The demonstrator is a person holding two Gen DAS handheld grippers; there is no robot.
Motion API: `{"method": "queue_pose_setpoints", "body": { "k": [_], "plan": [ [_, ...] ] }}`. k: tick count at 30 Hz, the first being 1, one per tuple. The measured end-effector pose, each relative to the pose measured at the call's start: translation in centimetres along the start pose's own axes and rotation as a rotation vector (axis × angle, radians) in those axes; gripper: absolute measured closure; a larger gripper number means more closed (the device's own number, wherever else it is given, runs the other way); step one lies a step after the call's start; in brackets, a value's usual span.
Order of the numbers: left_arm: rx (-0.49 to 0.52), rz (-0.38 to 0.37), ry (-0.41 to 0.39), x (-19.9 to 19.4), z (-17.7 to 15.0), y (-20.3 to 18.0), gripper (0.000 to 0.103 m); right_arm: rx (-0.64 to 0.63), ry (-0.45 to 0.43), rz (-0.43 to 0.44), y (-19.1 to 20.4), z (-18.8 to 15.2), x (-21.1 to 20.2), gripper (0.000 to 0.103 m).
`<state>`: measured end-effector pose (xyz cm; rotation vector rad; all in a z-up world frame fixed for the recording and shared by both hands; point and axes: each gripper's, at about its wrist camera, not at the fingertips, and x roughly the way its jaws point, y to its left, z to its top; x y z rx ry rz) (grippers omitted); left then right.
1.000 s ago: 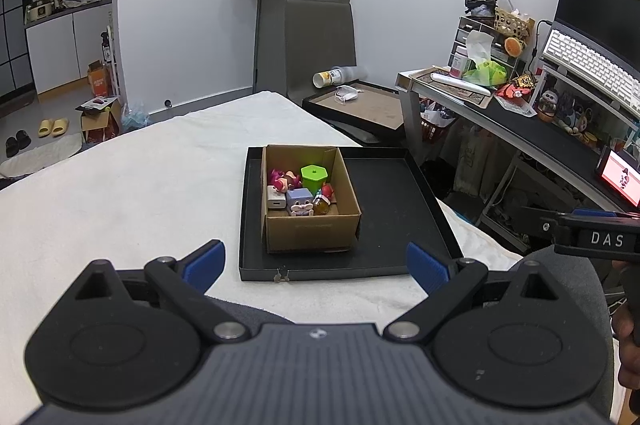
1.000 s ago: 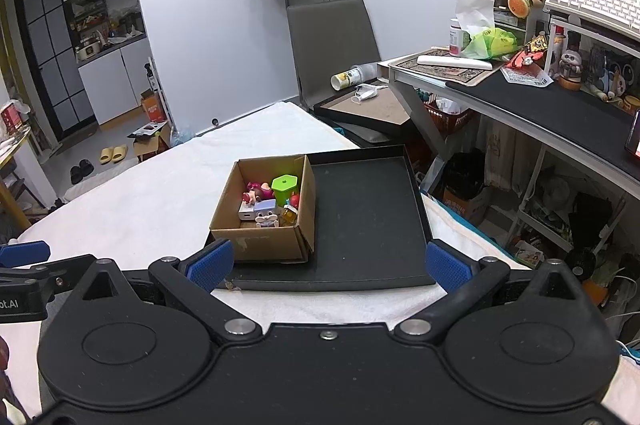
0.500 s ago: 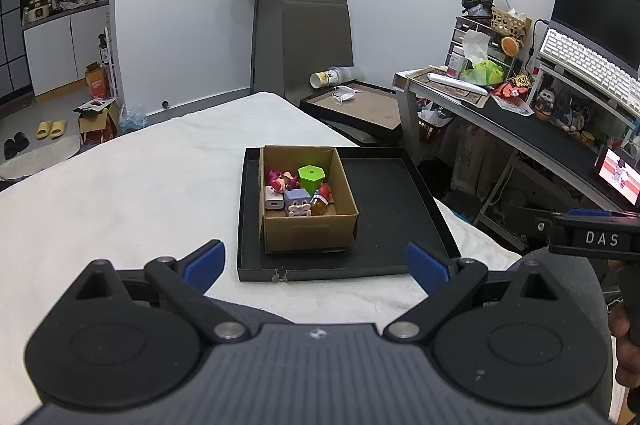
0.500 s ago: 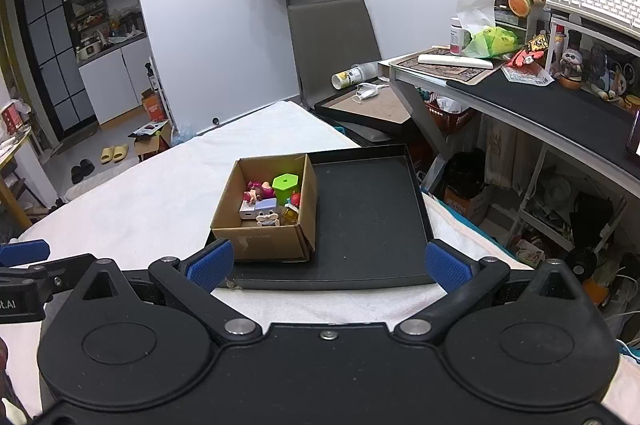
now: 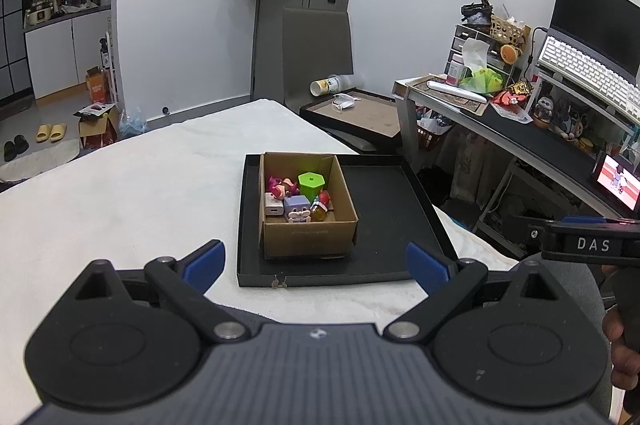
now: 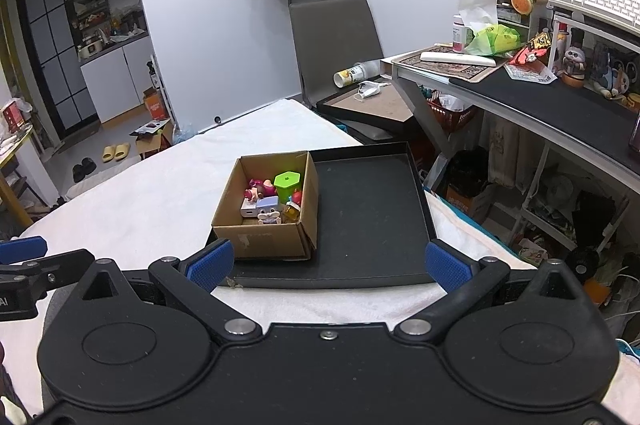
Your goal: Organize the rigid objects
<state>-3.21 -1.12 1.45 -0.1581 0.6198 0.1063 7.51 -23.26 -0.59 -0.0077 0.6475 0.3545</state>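
A: We see two grippers here. Our left gripper (image 5: 316,267) holds its blue pads spread wide with nothing between them, and our right gripper (image 6: 328,263) does the same.

B: And one cardboard box (image 5: 308,233), open-topped, sitting in one black tray (image 5: 392,217). The box is against the tray's left edge, toward the near-left corner. The tray lies at the right edge of the white-covered bed (image 5: 120,193).

A: Inside the box we count about six small things: one green hexagonal container (image 6: 287,184) toward the far side, one pink figure (image 6: 260,190) to its left, one white block (image 6: 249,211), one lilac rabbit-faced cube (image 6: 268,209), one amber piece (image 6: 292,213), and something red (image 5: 325,197) by the right wall.

B: The red one is half hidden from us, so we cannot name it. The box's near wall also cuts off the bottoms of the front items.

A: Each gripper's fingers poke into the other view's edge; the rest is out of frame. There's also a tiny object (image 5: 279,281) on the tray's near rim, too small to identify.
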Motion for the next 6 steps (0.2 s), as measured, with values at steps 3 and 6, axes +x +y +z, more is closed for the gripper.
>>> {"method": "queue_pose_setpoints", "body": {
  "k": [3,6],
  "plan": [
    [0.004,-0.018,-0.003,-0.08,-0.01,0.03,0.007,-0.002,0.004,-0.001,0.05,-0.2,0.19,0.0],
    [0.011,-0.032,-0.019,-0.31,-0.1,0.02,0.007,-0.003,0.011,-0.004,0.12,-0.33,0.47,0.0]
  ]
}}
